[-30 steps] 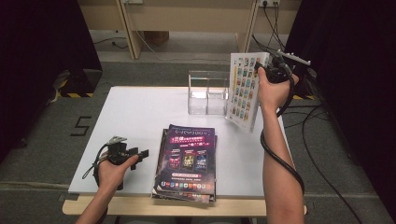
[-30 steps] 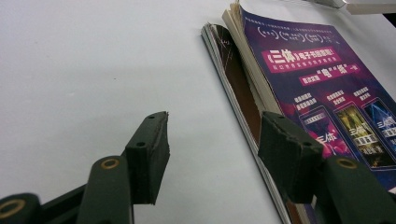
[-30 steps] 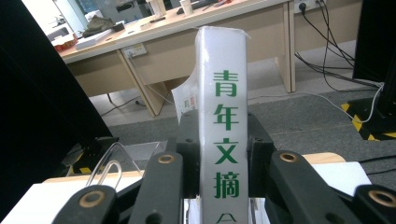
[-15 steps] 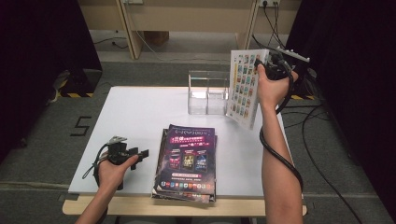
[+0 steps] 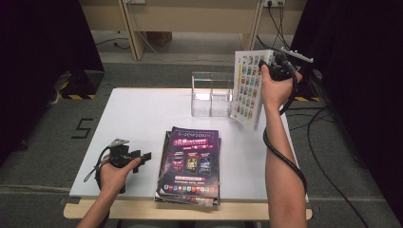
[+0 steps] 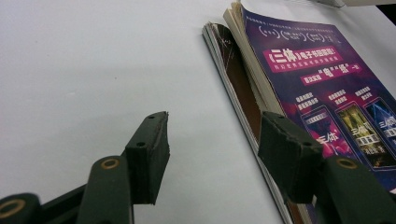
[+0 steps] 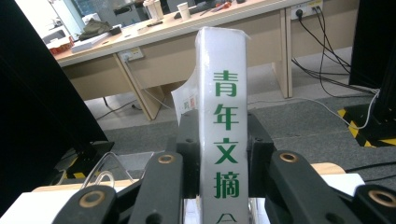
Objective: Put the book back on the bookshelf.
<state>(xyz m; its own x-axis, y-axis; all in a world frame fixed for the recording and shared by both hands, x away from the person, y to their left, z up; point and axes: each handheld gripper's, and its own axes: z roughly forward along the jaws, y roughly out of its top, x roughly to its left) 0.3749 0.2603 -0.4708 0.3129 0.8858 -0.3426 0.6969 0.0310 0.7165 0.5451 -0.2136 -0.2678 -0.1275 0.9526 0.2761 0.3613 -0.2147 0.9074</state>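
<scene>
The right gripper (image 5: pixel 269 68) is clamped on a thick white book (image 5: pixel 248 89), holding it up in the air above the far right part of the table (image 5: pixel 138 118). In the right gripper view the two black jaws press on either side of the book's white spine (image 7: pixel 223 140), which runs straight up between them with green characters printed down it. From the high view the book hangs tilted, its cover of small coloured squares facing left, its lower corner just beside the clear plastic holder (image 5: pixel 211 95) that stands at the far edge of the table. The holder has two compartments; I cannot tell whether the book touches it. A black cable (image 5: pixel 285 156) trails from this gripper down along the person's forearm.

The left gripper (image 5: pixel 138 157) rests low at the near left of the table, in the person's left hand (image 5: pixel 114 173). Its jaws stand apart with nothing between them, only bare white table showing in the gap. Just to its right lies a stack of magazines (image 5: pixel 190 164), the top one with a dark purple cover. In the left gripper view one pad (image 6: pixel 285 154) sits near the stack's (image 6: pixel 299 84) edge, where the fanned pages and spines show.
</scene>
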